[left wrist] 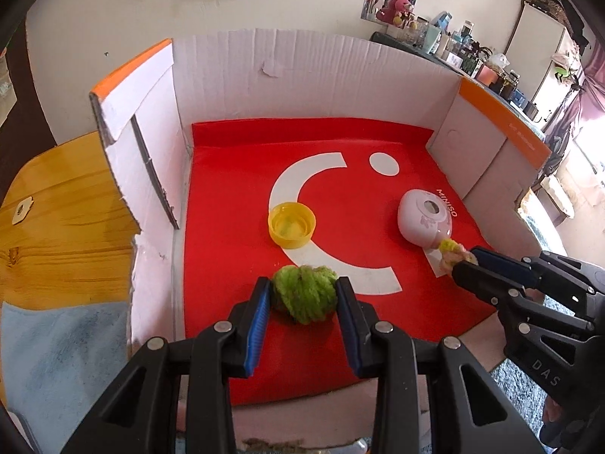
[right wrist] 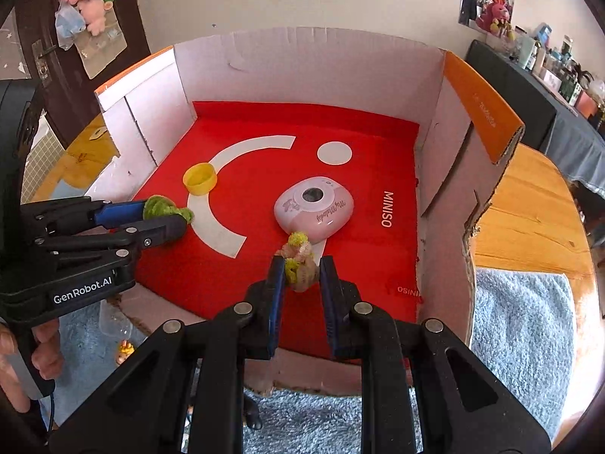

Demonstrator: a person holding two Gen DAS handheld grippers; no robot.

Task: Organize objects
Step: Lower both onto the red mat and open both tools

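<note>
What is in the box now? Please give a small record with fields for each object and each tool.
container: cardboard box with red liner
yellow cap: on the liner, open side up, free
pink case: on the liner, free
green fuzzy ball: between the pads of the left tool
yellow-pink fuzzy item: gripped by the right tool, beside the pink case
</note>
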